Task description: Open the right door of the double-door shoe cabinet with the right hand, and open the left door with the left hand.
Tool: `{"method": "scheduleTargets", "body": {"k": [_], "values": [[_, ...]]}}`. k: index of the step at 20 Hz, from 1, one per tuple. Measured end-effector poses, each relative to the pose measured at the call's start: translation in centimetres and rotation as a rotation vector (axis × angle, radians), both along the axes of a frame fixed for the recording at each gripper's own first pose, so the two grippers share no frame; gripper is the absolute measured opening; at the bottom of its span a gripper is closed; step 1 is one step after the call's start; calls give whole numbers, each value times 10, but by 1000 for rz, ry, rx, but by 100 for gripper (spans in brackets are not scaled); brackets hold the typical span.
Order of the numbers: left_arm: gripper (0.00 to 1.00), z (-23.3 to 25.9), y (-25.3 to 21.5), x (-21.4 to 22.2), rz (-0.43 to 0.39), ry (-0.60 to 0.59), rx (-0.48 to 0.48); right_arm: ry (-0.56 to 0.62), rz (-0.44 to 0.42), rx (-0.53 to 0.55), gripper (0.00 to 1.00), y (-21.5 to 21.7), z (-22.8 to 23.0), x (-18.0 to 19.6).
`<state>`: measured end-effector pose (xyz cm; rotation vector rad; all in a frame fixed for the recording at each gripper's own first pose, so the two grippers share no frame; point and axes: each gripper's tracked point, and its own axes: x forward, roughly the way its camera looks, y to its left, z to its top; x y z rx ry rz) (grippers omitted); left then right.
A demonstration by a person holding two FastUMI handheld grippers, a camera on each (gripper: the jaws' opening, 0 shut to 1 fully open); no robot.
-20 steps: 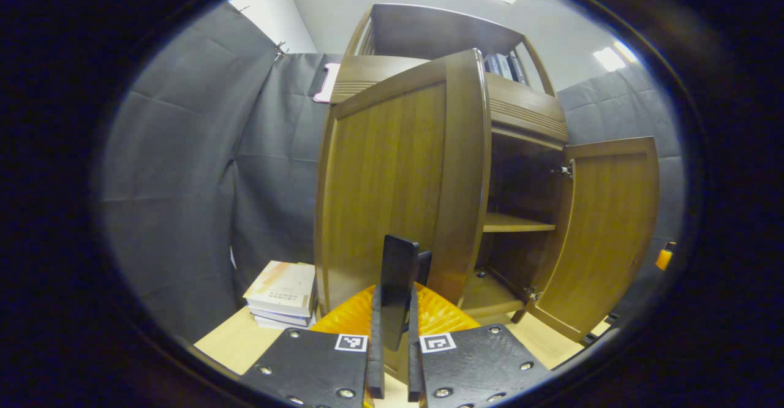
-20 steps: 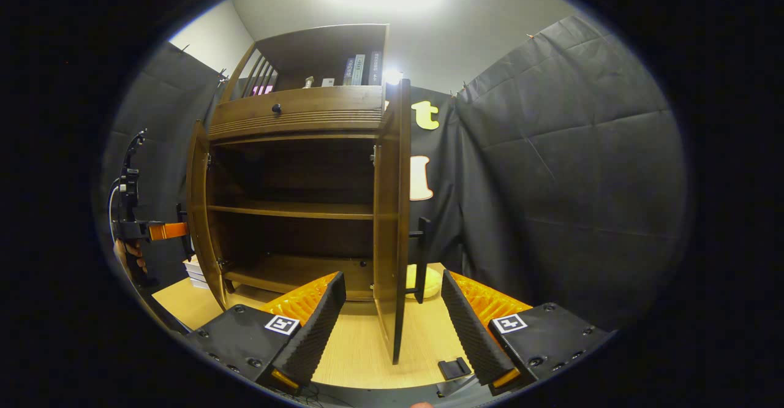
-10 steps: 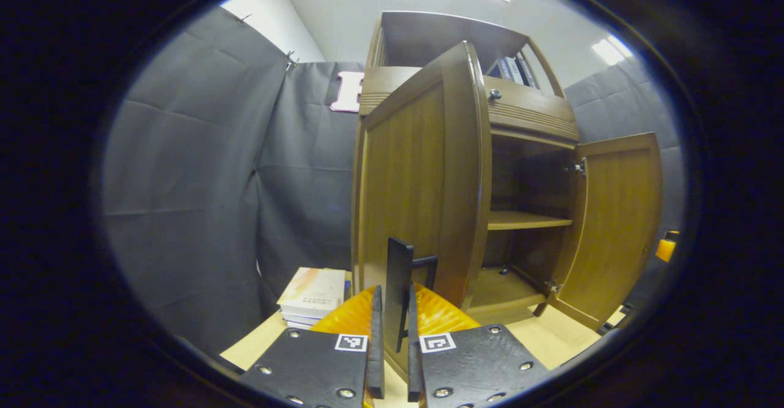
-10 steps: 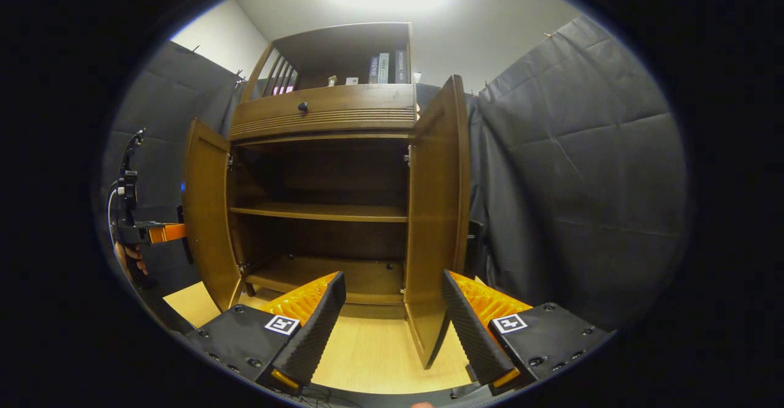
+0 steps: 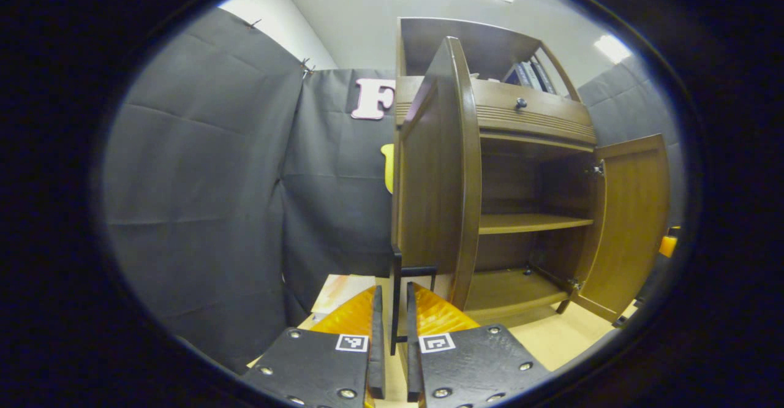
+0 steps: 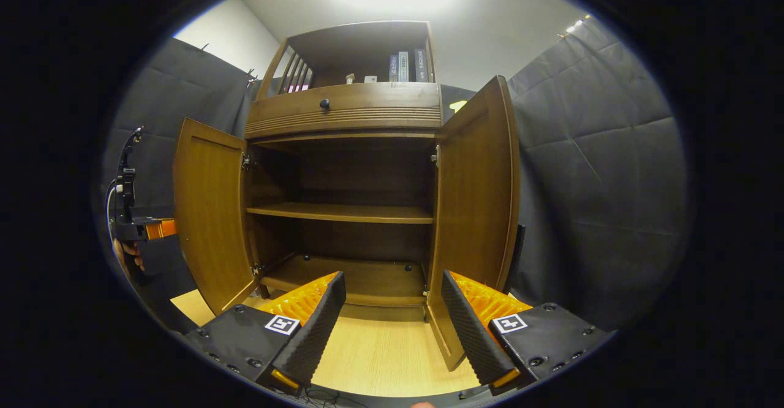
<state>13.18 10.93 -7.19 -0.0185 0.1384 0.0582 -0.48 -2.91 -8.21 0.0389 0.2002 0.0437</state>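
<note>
Left tool (image 5: 392, 340) clamped on left door's handle (image 5: 397, 291), right tool (image 6: 392, 325) spread wide, right door (image 6: 474, 212) just beyond

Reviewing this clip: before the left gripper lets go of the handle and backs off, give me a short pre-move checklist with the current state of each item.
1. Left gripper closed on the left door handle: ok, both fingers flank the dark bar.
2. Left door swung out: ok, seen nearly edge-on, well clear of the cabinet front.
3. Right door open: ok, standing wide with the shelf exposed.
4. Right gripper free: ok, jaws apart, nothing between them.
5. Room behind the left gripper to retreat: cannot tell.
6. Left door stays put once released: cannot tell.
</note>
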Motion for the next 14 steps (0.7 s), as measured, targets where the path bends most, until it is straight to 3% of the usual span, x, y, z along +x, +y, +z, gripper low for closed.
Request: {"method": "scheduleTargets", "body": {"k": [7,8,10,11,12,14], "values": [[17,9,71,-12,74,-31,57,-9,-8,-8,98,27,6,2],[17,8,75,-15,63,-33,54,-14,-10,-15,94,30,11,2],[17,9,81,-21,59,-35,50,-34,-14,-27,98,33,19,-2],[18,12,84,-27,64,-38,48,-52,-18,-28,94,34,24,-5],[17,19,81,-34,63,-48,38,-64,-18,-27,99,36,30,-8],[17,29,76,-52,48,-64,19,-82,-11,-36,99,37,38,-13]]}}
